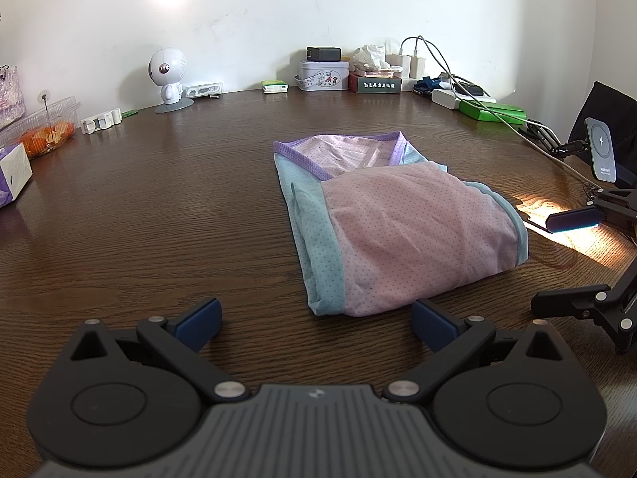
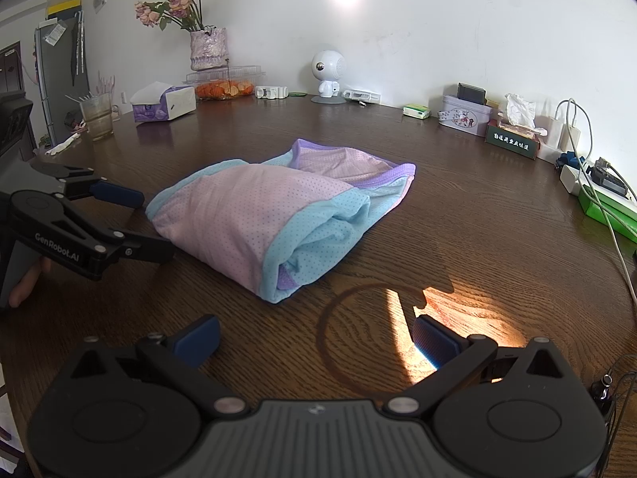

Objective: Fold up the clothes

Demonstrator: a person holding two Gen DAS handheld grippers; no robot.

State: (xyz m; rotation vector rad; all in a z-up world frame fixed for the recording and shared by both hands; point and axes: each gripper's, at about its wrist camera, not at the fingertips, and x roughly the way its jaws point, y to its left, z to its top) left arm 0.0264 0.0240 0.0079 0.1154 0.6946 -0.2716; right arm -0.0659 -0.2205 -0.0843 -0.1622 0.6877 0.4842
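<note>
Ahead of both wide-open, empty units, left hand-held gripper and right hand-held gripper, the folded garment lies on the surface. Snagging its loose top flap would likely undo the fold.

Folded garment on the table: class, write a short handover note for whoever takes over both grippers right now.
Left gripper: open, empty, just short of the garment's near edge.
Right gripper: open, empty, apart from the garment, above the table.
Garment: pink, blue and purple top, lying in a compact folded bundle mid-table, purple neckline on the far side.
Done: it appears folded over several times; neither gripper holds it.
Left: probably only tidying the loose blue edges, or one more fold if a smaller bundle is wanted.
</note>
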